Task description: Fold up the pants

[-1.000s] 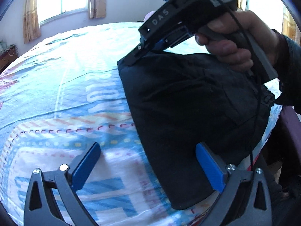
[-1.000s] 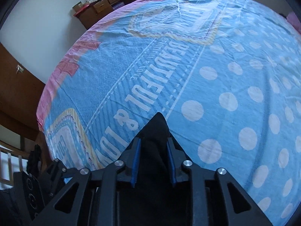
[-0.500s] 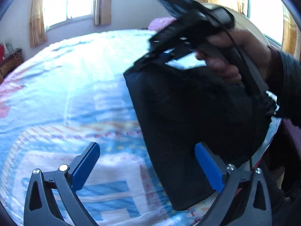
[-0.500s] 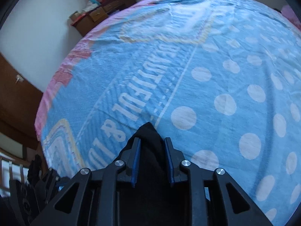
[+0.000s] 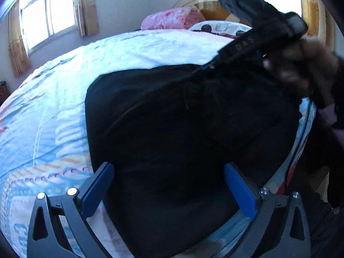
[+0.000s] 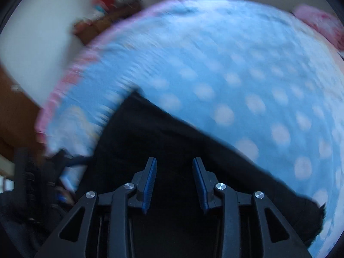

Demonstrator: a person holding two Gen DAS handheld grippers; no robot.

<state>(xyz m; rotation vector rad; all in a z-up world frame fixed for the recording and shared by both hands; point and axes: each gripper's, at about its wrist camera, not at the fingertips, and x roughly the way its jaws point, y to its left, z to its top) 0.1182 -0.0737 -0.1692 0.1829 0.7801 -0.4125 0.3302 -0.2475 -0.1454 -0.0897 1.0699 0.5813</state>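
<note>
Lying between the left hand-held gripper's (image 5: pixel 167 191) spread fingers, the pants (image 5: pixel 182 129) could unfold; the right hand-held gripper (image 6: pixel 174 180) gapes, clamping nothing.

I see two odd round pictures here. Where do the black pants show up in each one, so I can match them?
Left wrist view: the black fabric pants fill the centre and lower right, reaching between the wide blue fingers.
Right wrist view: the pants fill the lower middle, running to the right edge.
Shared landmark: the blue patterned bedsheet beneath them.
</note>
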